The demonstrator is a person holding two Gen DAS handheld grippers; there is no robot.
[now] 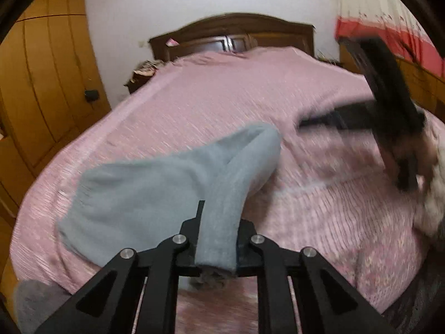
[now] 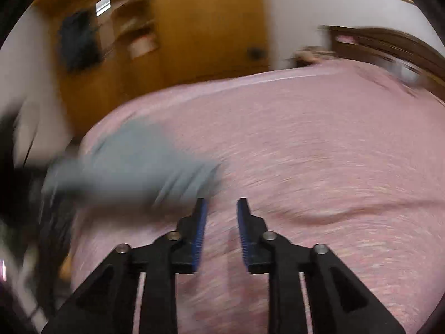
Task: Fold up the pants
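left gripper [image 1: 218, 233]: clenched on a bunched fold of the grey pants [image 1: 167, 183], lifted off the bed.
right gripper [image 2: 221, 214]: released, holds nothing, blue ribbed pads [image 2: 200, 239] apart.
pants: soft, matte knit; on the pink bedspread [image 1: 250, 105], long axis running away from the left gripper.
relation: pants lie to the right gripper's left, near; left is nearer.
headboard [image 1: 233, 30]: dark wood, far end.

Left tongs [image 1: 218, 222] clamped; right tongs [image 2: 221, 208] parted, empty.
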